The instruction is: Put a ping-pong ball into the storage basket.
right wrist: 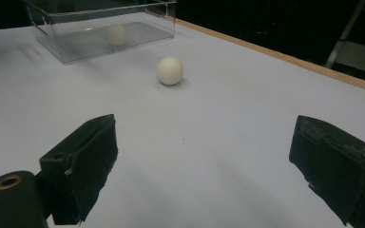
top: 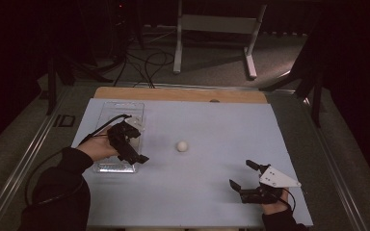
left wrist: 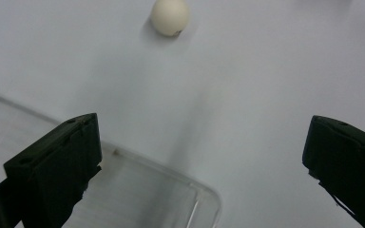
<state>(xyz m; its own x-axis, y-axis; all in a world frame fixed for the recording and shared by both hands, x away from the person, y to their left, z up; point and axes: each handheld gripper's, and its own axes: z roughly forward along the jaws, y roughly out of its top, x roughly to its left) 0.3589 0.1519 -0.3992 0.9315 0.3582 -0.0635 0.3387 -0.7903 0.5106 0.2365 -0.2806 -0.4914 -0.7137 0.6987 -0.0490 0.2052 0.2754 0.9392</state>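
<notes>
The left claw [top: 136,155] is spread wide and empty, hanging over the near end of the clear tray [top: 107,166] at the left of the high view. The right claw [top: 244,179], also released and empty, sits low at the lower right. One white ball [top: 182,146] lies on the bench [top: 221,125] mid-frame, between the claws and just right of the tray. A second ball [right wrist: 117,34] already rests inside the tray. Judging by this, half is done: the loose ball is left to grasp and drop in.
</notes>
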